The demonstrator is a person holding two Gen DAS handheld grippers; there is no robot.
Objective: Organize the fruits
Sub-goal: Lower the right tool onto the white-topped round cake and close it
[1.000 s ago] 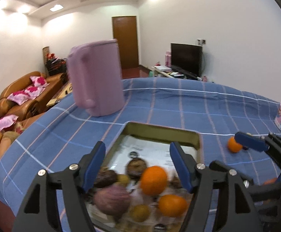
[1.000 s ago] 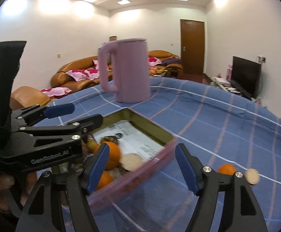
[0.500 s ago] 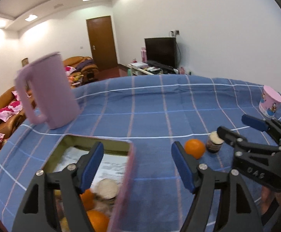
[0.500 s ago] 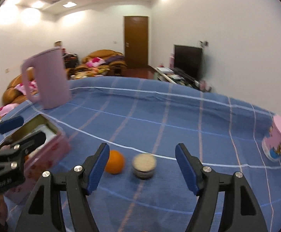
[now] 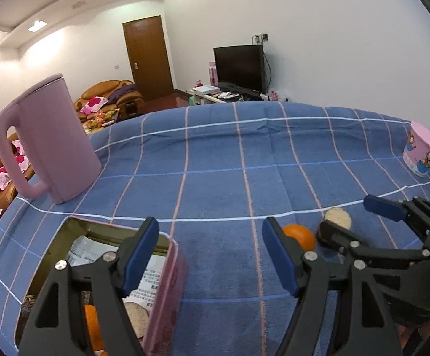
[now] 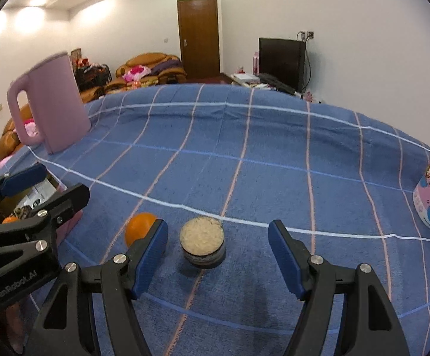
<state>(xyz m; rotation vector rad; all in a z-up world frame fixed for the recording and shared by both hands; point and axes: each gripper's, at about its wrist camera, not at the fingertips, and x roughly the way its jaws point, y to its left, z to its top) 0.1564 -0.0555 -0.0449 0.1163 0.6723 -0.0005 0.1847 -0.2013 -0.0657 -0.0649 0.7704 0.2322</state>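
L gripper [image 5: 212, 255] jaws apart, empty, tin [image 5: 167, 290] rim at its 9. R gripper [image 6: 217, 255] jaws apart, empty, over cloth; puck [image 6: 202, 241] between fingers, no contact. Orange [image 6: 139, 226] at its 10.

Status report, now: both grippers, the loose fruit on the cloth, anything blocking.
Left gripper and right gripper open, empty. Orange and round puck-shaped item loose on tablecloth, beside pink tin. Nothing blocking.
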